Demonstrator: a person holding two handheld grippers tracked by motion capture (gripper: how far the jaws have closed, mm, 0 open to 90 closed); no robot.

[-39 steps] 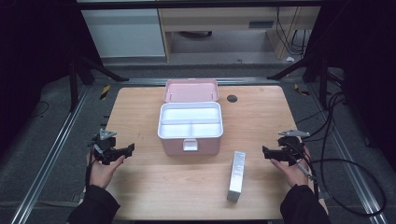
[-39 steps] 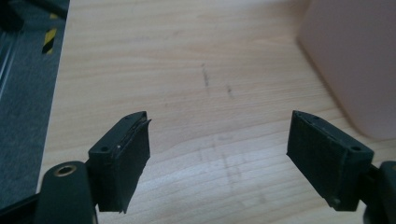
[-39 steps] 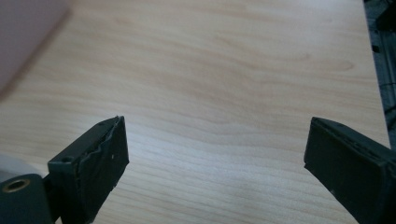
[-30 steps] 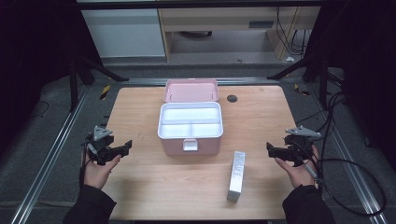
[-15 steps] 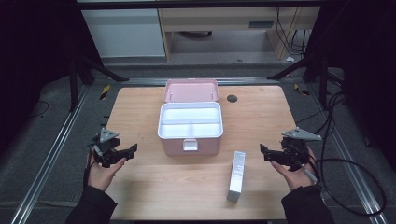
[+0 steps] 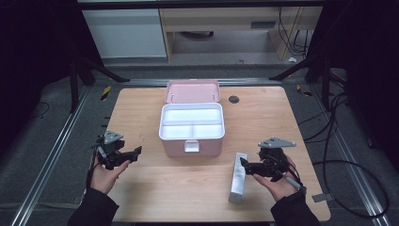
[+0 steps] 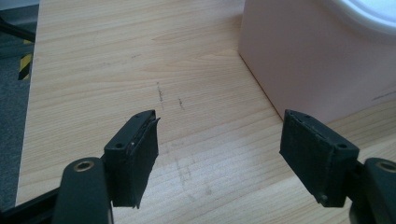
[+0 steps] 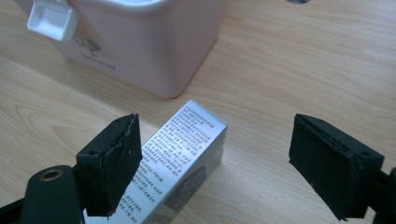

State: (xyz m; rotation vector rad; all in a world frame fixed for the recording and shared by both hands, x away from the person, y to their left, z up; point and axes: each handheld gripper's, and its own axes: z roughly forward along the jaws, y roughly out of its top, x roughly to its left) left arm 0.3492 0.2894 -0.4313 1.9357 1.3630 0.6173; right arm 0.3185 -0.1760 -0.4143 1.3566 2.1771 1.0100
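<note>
Reaching toward the silver carton (image 6: 238, 178), the right gripper (image 6: 246, 167) stands with its jaws spread wide and nothing between them. In the right gripper view the carton (image 8: 182, 161) lies flat on the table (image 6: 141, 108), partly in front of the left-hand jaw and running away toward the pink box (image 8: 140, 42), which sits just beyond the carton's far end. The left gripper (image 6: 135, 153) is also wide open and empty; ahead of it and to its right is a side wall of the pink box (image 7: 317, 60), with bare wood between the jaws.

The likely trouble is alignment — the carton sits off-centre, toward one jaw, not in the middle of the gap. Closing from this pose could catch only a long edge, so the carton would skid, swivel on the smooth wood or slip free. Pushing forward first could shove it into the box wall. The carton looks light and glossy, so a corner pinch would probably twist it out of the pads.

Against the frame about half a second back, the right gripper has drawn in toward the carton — its tips now lie just beside it. The left gripper is about where it was, and the carton and box have not shifted.
</note>
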